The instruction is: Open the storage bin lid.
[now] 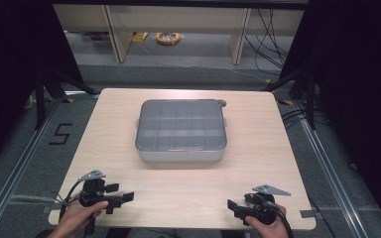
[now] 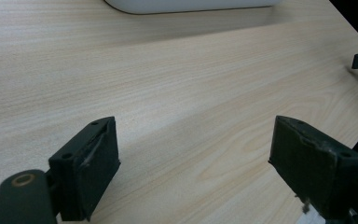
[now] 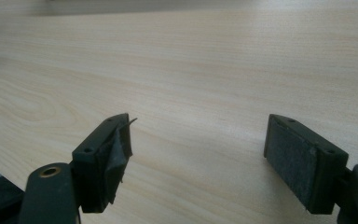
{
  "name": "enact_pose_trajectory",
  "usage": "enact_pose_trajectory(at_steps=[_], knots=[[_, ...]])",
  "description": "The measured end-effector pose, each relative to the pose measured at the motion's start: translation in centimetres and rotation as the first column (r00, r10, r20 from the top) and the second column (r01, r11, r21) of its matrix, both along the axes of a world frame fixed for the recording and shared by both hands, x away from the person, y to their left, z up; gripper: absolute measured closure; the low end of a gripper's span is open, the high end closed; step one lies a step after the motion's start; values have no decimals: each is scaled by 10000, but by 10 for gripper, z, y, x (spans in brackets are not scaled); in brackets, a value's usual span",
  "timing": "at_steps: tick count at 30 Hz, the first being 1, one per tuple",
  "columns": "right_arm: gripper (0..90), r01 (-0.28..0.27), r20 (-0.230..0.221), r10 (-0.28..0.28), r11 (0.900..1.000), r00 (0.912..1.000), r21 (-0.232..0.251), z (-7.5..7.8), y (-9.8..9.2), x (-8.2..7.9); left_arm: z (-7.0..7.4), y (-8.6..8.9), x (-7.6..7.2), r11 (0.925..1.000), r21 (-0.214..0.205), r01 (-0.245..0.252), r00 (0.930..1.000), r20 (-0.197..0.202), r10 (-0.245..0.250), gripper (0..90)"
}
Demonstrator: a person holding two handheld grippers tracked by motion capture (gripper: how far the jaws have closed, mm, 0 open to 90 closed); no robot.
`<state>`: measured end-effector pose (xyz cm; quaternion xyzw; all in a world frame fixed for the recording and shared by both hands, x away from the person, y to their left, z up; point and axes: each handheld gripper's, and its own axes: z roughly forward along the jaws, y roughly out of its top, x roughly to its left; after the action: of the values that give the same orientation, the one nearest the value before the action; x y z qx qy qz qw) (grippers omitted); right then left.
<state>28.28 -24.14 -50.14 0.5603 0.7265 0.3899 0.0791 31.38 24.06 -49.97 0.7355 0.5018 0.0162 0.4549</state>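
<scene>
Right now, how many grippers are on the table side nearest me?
2. The left gripper is at the near left corner of the table, the right gripper at the near right corner, both open and apart from the box.

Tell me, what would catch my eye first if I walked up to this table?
First the compartment box, a grey tray under a closed clear lid, sitting alone mid-table on the pale wooden table. Next, at the near edge, a person's hands each hold a black tool: the left tool and the right tool, both with jaws open and empty, pointing inward toward each other.
</scene>
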Motion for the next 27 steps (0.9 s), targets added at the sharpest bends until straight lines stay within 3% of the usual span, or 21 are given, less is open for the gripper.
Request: enact_pose_trajectory(at_steps=[19, 20, 21, 27], knots=[[219, 190, 19, -191, 9988, 9998, 454, -1, -4, 2, -1, 0, 0, 10000, -75, -41, 10000, 51, 42, 147], [219, 176, 3, -177, 9985, 9998, 515, -1, -4, 2, -1, 0, 0, 10000, -67, -44, 10000, 40, 44, 147], [220, 398, -326, -378, 9972, 9988, 639, 1, -2, 0, 0, 1, 0, 10000, -69, -67, 9999, 90, 68, 147], [221, 448, -222, -433, 9964, 9988, 716, 1, -3, 1, 0, 1, 1, 9997, -127, -204, 9997, 105, 206, 147]])
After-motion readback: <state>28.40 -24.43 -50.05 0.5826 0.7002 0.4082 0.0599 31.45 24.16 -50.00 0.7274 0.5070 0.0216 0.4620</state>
